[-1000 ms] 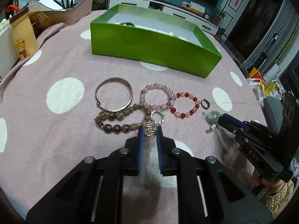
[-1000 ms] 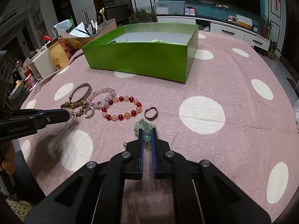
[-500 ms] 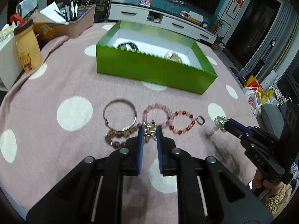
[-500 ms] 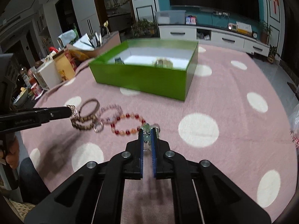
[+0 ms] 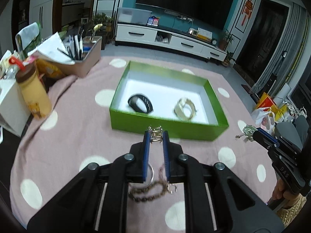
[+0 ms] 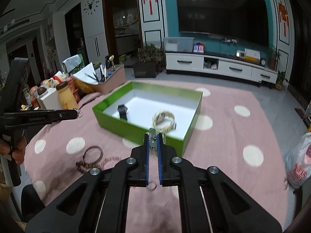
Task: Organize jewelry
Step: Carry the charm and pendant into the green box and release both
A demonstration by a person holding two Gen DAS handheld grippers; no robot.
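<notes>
My left gripper [image 5: 156, 135] is shut on a small gold and silver trinket [image 5: 155, 133], held high above the table in front of the green box [image 5: 167, 123]. My right gripper [image 6: 153, 136] is shut on a pale green jade charm [image 6: 152, 131], also raised near the box [image 6: 136, 127]. The box holds a black watch [image 5: 140, 103] and a gold watch [image 5: 184, 109]. Below on the cloth lie a silver bangle [image 6: 93, 154], a wooden bead bracelet [image 5: 147, 192] and a dark ring [image 6: 151, 186]. The other bead bracelets are mostly hidden by the fingers.
The pink polka-dot cloth [image 5: 73, 132] covers the round table. A yellow bottle [image 5: 35, 95], a white box [image 5: 10, 106] and a pen tray [image 5: 81, 66] crowd the left edge. A plastic bag [image 6: 299, 167] sits off the table's right side.
Both grippers have risen well above the table and moved forward toward the green box, each keeping its piece. The box's inside has come into view; the jewelry left on the cloth now lies beneath them.
</notes>
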